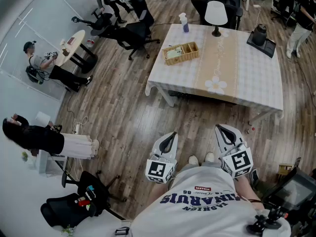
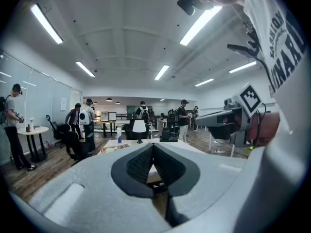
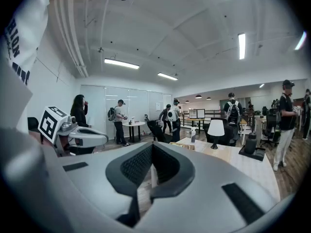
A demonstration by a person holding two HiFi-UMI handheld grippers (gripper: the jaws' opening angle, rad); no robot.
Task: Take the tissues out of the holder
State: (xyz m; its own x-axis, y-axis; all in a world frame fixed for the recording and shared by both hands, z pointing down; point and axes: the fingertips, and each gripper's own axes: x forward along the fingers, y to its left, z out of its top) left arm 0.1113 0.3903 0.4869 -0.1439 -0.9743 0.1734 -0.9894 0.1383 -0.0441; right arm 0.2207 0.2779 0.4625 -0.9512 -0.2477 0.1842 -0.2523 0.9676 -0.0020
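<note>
Left tool [image 1: 171, 134] and right tool [image 1: 219, 129] are both pressed together, empty, well apart from the tabletop [image 1: 247, 75]. Seemingly the approach step: next, step closer and reach the holder [image 1: 181, 53].

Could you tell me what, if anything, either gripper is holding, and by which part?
Nothing is held: the left gripper and the right gripper are both shut and empty.

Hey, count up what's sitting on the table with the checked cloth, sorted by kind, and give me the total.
wicker holder: 1
spray bottle: 1
table lamp: 1
black appliance on its base: 1
Total on the table: 4
</note>
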